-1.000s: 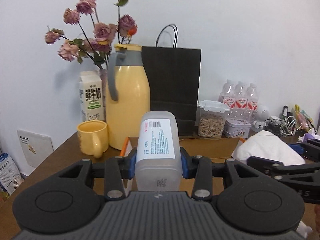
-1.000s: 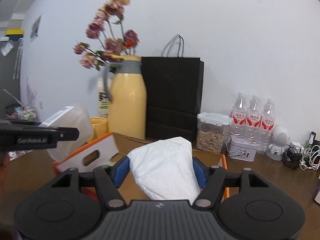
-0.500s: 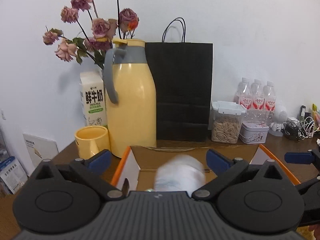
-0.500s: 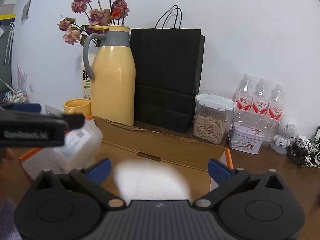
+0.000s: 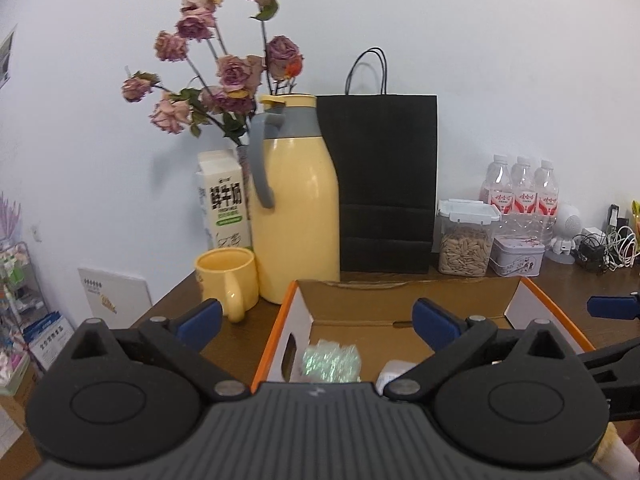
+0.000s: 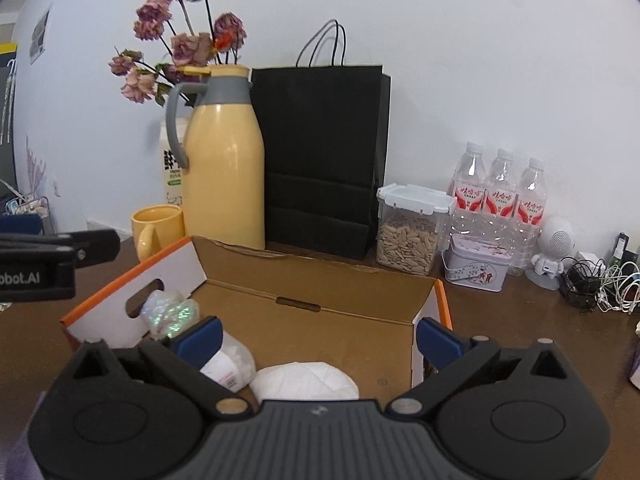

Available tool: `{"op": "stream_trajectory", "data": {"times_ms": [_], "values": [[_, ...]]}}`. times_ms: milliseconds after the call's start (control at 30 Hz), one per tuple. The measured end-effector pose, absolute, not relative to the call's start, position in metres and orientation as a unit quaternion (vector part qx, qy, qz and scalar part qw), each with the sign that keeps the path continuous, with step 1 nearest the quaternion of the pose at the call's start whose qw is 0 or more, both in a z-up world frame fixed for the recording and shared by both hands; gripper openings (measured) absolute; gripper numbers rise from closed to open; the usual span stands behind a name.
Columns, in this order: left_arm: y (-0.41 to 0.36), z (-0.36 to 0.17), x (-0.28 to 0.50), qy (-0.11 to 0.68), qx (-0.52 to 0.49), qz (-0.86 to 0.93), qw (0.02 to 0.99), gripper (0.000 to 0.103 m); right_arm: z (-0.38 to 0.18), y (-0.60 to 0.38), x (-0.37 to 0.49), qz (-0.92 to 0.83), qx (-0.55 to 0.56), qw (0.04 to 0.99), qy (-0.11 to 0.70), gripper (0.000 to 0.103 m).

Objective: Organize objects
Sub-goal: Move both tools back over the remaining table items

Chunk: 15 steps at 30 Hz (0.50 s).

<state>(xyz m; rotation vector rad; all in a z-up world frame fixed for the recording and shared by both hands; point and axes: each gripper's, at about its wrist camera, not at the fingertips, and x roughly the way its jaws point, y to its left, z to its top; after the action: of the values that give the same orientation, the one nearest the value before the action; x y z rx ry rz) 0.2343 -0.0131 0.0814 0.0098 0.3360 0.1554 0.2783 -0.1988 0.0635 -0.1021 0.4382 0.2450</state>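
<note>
white wall and a brown table (image 6: 520, 332) are framing the scene, with the open cardboard box (image 6: 320, 292) sitting as landmark in front of the yellow jug (image 6: 224, 168). inside the box, a white pouch (image 6: 308, 382) and a clear container (image 6: 228, 364) are lying by its near edge. the left gripper (image 5: 316, 318) and right gripper (image 6: 316, 338) are both hanging over the box with jaws spread wide and empty, having just been opening. the drop-off step looks finished; next is probably reaching beyond the box for another loose item.
</note>
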Motion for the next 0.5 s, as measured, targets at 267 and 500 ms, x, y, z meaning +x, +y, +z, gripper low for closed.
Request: {"op": "stream_trajectory", "data": {"times_ms": [267, 500], "values": [[-0.002, 0.081, 0.186, 0.198, -0.029, 0.103, 0.974, 0.103, 0.078, -0.195, 0.229, 0.122, -0.038, 0.97, 0.207, 0.103], [0.009, 0.075, 0.146, 0.22, -0.048, 0.126, 0.966, 0.103, 0.08, -0.193, 0.178, 0.121, -0.047, 0.969, 0.21, 0.103]]}}
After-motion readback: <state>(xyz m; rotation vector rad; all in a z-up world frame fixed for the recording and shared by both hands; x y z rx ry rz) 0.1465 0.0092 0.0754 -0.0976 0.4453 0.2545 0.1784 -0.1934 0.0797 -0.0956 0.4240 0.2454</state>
